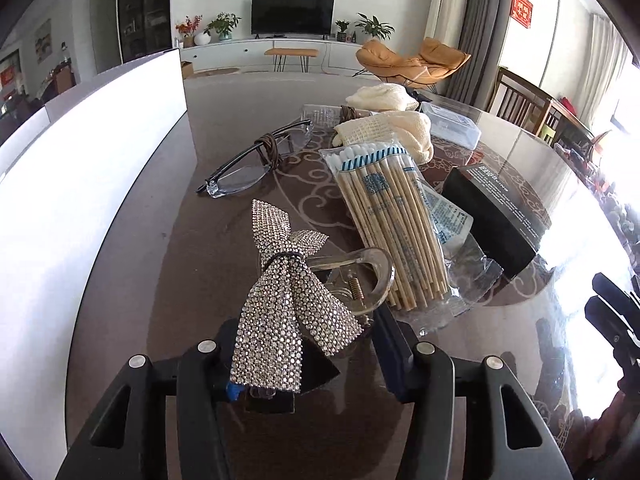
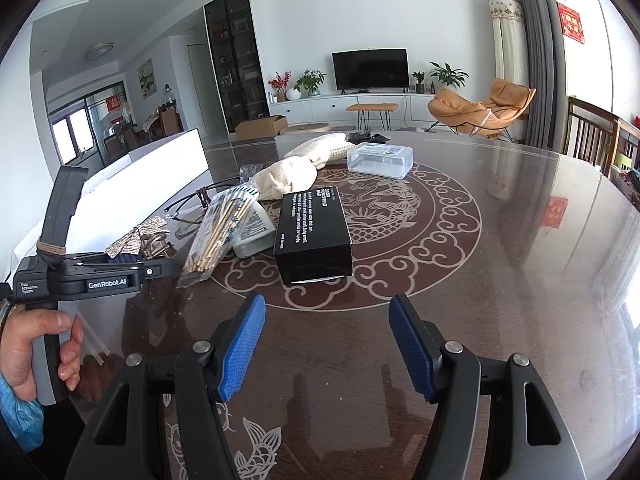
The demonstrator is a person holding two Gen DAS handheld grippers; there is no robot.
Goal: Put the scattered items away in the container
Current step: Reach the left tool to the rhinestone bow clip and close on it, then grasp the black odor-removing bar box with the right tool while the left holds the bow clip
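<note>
Several items remain scattered, and none can be seen to have been tidied away. In the left wrist view the white container stands at the left edge of the table, its inside hidden from the camera. Loose on the glass are a pair of glasses with a brown hair tie wound round them, a packet of cotton swabs, a black box, cream knitted cloths and a clear plastic case. The task is therefore judged to be at an early stage, with nearly everything left to move. The left gripper is set about half-spread around a rhinestone bow clip, whose tail is draped over one finger. A transparent claw clip lies just beyond it. Whether the pads actually press on the bow cannot be told.

In the right wrist view the same clutter is seen further off, beside the container. The left gripper is shown from the side, held by a hand, with the bow clip at its fingertips. The right gripper is spread wide over bare table. Nothing is held or touched by it, and the black box lies ahead of it.
</note>
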